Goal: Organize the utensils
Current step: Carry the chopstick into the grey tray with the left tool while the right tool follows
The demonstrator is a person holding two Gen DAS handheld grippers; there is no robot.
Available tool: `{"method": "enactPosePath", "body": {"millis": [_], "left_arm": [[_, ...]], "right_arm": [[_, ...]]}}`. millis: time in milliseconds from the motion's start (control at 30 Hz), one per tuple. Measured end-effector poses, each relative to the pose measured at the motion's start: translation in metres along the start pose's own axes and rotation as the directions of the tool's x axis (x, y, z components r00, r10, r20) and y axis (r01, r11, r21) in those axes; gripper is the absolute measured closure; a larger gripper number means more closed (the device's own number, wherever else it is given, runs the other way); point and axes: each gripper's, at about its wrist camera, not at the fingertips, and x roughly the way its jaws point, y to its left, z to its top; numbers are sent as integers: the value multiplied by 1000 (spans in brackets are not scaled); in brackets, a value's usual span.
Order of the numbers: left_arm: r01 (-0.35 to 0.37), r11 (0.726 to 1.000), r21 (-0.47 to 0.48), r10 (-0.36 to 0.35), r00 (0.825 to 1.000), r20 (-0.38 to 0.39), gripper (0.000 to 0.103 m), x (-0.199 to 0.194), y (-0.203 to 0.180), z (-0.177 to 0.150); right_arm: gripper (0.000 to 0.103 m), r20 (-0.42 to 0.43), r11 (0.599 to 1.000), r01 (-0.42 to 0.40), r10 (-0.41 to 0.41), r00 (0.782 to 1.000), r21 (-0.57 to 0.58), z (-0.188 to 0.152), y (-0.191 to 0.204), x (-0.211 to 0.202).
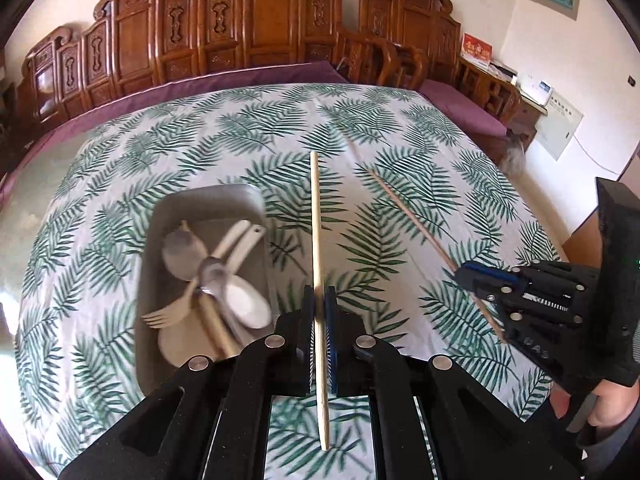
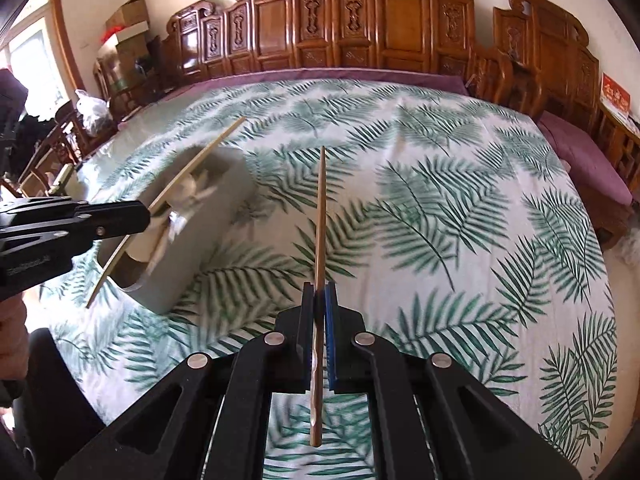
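Observation:
My left gripper point(image 1: 319, 294) is shut on a pale wooden chopstick point(image 1: 317, 216) that points away over the table. A darker chopstick point(image 2: 320, 208) is clamped the same way in my right gripper point(image 2: 319, 290), which is shut. Each gripper shows in the other's view: the right gripper point(image 1: 466, 276) with its chopstick point(image 1: 408, 216) at the right, the left gripper point(image 2: 140, 216) with its chopstick point(image 2: 192, 168) at the left. A grey metal tray point(image 1: 224, 200) lies left of the left gripper. It holds spoons point(image 1: 244, 300), a fork point(image 1: 168, 314) and other utensils. Both chopsticks hang above the cloth.
A leaf-print cloth point(image 2: 440, 208) covers the table. Carved wooden benches point(image 1: 260, 32) with purple cushions point(image 1: 460, 108) run along the far and right sides. Boxes and bags point(image 2: 120, 40) stand at the far left, and a person's hand point(image 1: 612, 404) grips the right tool.

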Motion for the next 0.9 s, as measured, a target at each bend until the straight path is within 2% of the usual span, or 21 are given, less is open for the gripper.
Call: {"method": "enactPosePath", "body": {"millis": [200, 367, 600, 900], "left_arm": [[-20, 1000, -8, 20, 1000, -15, 99, -5, 34, 8], [-27, 1000, -4, 27, 998, -53, 99, 6, 57, 11], [-37, 999, 2, 37, 994, -99, 99, 32, 73, 6], [-22, 999, -25, 18, 989, -146, 99, 60, 85, -5]], "right_arm": [[97, 17, 999, -29, 30, 999, -16, 16, 20, -9], [97, 29, 998, -42, 43, 999, -37, 30, 32, -16], [97, 35, 996, -48, 50, 998, -75, 43, 45, -17], [97, 5, 995, -46, 47, 999, -87, 40, 56, -6]]}}
